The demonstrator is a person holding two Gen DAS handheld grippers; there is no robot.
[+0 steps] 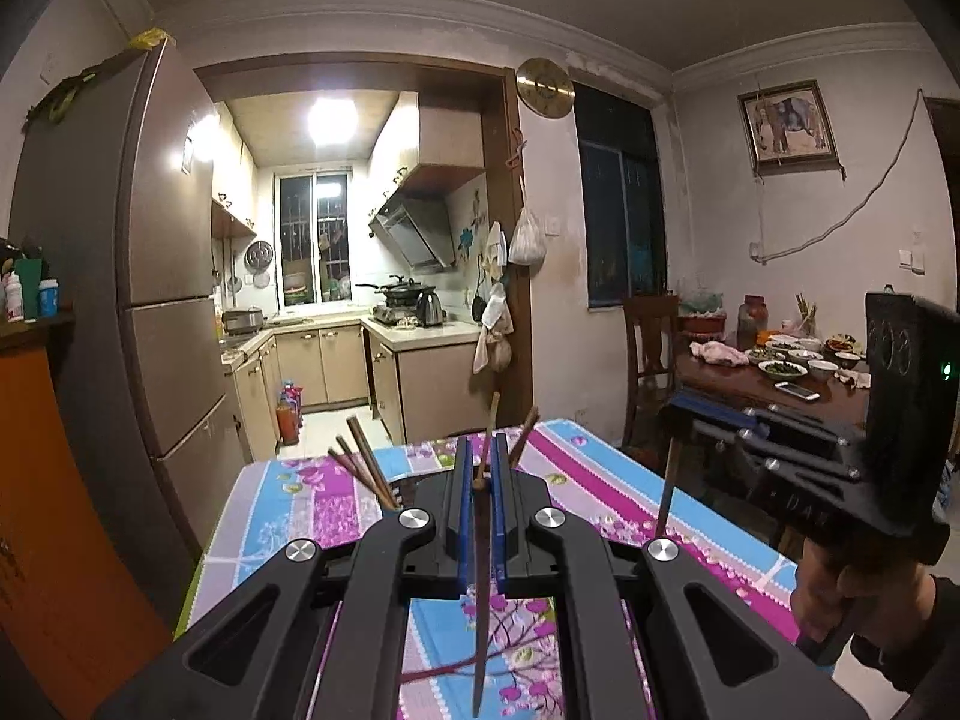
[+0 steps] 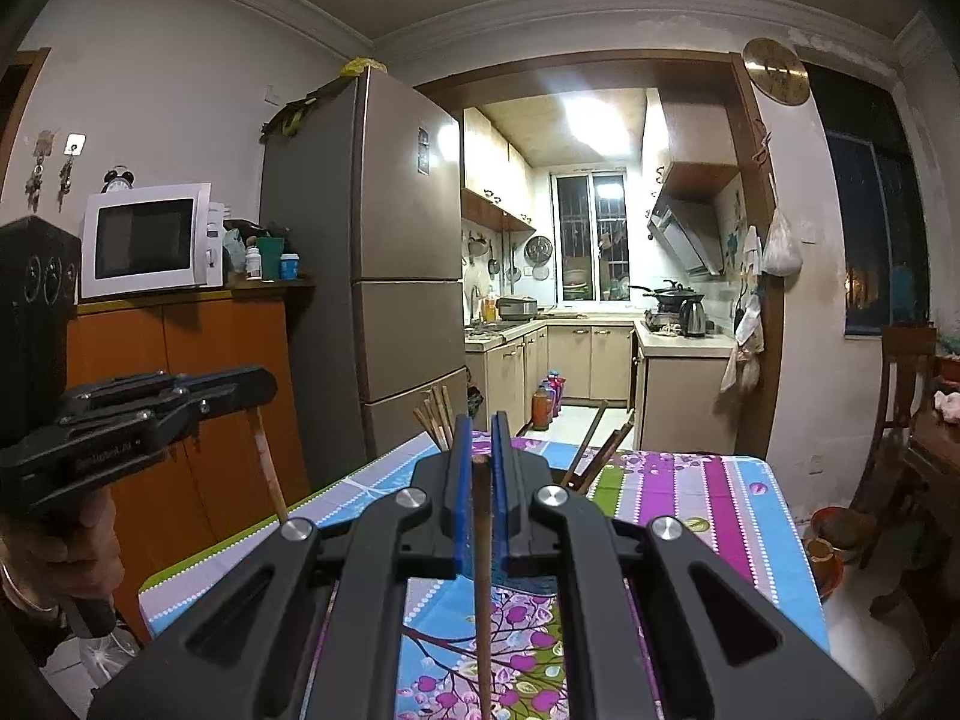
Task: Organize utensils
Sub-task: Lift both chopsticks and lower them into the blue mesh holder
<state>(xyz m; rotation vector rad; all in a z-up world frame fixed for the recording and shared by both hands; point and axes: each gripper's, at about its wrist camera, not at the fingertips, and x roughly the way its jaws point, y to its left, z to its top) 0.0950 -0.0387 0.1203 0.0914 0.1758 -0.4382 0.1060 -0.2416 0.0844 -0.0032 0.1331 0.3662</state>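
My left gripper point(image 1: 480, 450) is shut on a dark wooden chopstick point(image 1: 482, 612) that hangs steeply down between the blue pads, above the floral tablecloth point(image 1: 606, 474). In the right wrist view my right gripper point(image 2: 478, 438) is shut on another brown chopstick point(image 2: 481, 600), also pointing down over the table. Each gripper shows in the other's view: the right gripper point(image 1: 678, 414) with its chopstick point(image 1: 666, 492), and the left gripper point(image 2: 264, 381) with its chopstick point(image 2: 269, 468). Several more chopsticks point(image 1: 360, 468) point(image 2: 435, 420) stand fanned out just beyond the fingertips; whatever holds them is mostly hidden.
A tall fridge point(image 2: 372, 276) and an orange cabinet point(image 2: 198, 396) with a microwave point(image 2: 147, 240) stand left of the table. To the right, a dining table point(image 1: 780, 384) carries bowls and a phone, beside a wooden chair point(image 1: 651, 348). The kitchen doorway lies straight ahead.
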